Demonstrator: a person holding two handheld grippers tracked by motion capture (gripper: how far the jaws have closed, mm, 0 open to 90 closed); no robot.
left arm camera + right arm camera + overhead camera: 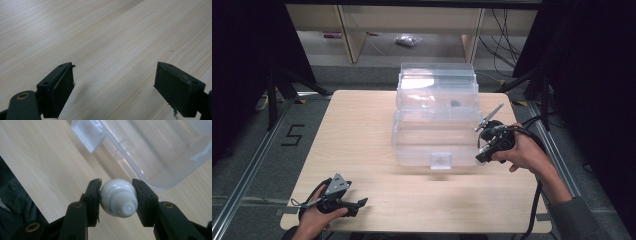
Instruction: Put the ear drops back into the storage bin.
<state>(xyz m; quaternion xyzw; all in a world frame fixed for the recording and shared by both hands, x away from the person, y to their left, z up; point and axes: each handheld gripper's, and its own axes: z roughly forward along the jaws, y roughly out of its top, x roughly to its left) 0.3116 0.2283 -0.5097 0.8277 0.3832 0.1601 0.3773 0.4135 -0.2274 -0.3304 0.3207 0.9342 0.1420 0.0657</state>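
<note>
A clear plastic box (412,145) stands mid-table with its lid (437,82) raised at the back and a latch tab (441,160) at its front. My right gripper (481,157) hovers at the box's front right corner. In the right gripper view, the right gripper (117,182) is shut on a small white rounded bottle-like thing (118,200) with a ribbed collar and nozzle, just outside the box wall (160,157). My left gripper (361,202) rests at the table's front left, and in the left gripper view it (115,85) stands open over bare wood.
A small dark item (455,104) lies inside the box, at the back. The wooden table (362,125) has free room left of the box. Beyond the table's far edge are shelving (352,30), cables (504,45) and stand legs (277,90).
</note>
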